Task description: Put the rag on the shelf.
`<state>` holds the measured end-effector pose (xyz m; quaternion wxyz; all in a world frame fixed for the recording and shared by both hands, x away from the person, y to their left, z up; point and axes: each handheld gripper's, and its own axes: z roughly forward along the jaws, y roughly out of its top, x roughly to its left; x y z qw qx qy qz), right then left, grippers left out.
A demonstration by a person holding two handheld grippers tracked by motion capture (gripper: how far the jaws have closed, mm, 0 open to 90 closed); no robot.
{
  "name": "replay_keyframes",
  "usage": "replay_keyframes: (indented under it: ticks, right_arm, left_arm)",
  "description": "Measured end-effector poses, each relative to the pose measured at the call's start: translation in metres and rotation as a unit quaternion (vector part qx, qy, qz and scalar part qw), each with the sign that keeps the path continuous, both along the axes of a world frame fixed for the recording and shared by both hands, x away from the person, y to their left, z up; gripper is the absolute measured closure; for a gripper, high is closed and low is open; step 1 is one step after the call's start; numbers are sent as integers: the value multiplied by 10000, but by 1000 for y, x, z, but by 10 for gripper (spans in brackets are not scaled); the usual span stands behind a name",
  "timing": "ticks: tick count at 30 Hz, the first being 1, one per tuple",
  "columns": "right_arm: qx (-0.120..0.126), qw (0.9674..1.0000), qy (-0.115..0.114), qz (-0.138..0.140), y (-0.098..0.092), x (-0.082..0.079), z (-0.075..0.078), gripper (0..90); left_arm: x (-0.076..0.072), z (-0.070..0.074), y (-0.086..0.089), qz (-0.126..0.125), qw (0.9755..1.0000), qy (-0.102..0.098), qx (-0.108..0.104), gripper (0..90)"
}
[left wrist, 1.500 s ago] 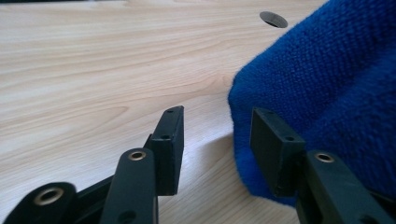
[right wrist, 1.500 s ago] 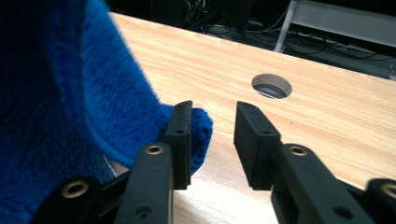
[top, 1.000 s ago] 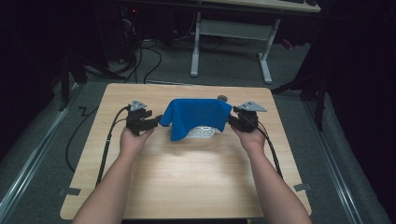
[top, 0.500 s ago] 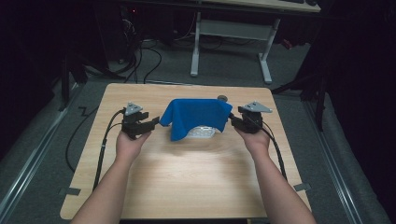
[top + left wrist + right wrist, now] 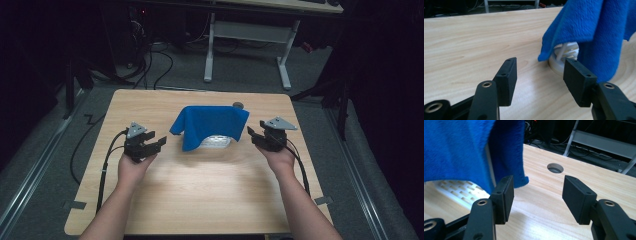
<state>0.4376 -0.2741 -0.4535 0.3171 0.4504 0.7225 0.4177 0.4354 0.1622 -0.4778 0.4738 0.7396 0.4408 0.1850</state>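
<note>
**Both grippers stand off a blue cloth draped over a white rack**

The left gripper (image 5: 159, 141) sits at the left of the table (image 5: 200, 195), its jaws spread wide with nothing between them. In the left gripper view, bare wood lies in the gap, and just past the right-hand jaw the white slatted rack (image 5: 564, 53) peeks out from under the hanging edge of the blue cloth (image 5: 594, 27). The jaws are near the cloth but apart from it.

The right gripper (image 5: 251, 134) is at the right of the cloth (image 5: 210, 125), its jaws likewise spread; they have just been opening, and nothing is between them. In the right gripper view the cloth (image 5: 461, 147) hangs close beside the left-hand jaw; whether it brushes that jaw cannot be told. Under the cloth shows the rack's (image 5: 461, 191) white slotted base.

From the high view the cloth sits at the middle of the table, toward the far edge, covering most of the rack (image 5: 216, 142). A round hole (image 5: 238, 105) lies in the tabletop just behind the cloth, also seen beyond the right gripper's jaws (image 5: 555, 167). Each gripper trails a black cable (image 5: 105, 170). Beyond the table stands a white desk frame (image 5: 247, 35) on a dark floor strewn with cords.
</note>
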Motion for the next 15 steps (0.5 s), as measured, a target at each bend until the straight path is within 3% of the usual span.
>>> replay_keyframes:
  ticks: [3,5,8,13,15]
  right_arm:
    - [-1,10000,35,74,1,-7,2,416]
    - [75,9998,-129,114,1,-15,2,423]
    - [142,9997,-113,178,1,-23,-1,422]
    - [-103,9993,143,317,7,-37,-5,412]
    - [-50,9992,7,395,10,-46,-9,405]
  left_arm:
    - [-9,-2,2,-46,10000,6,0,450]
    - [-16,-4,3,-99,9999,10,-31,449]
    - [-27,-6,5,-188,9998,12,-16,447]
    - [-47,-12,7,-302,9995,79,44,446]
    - [-55,-15,8,-340,9993,116,83,441]
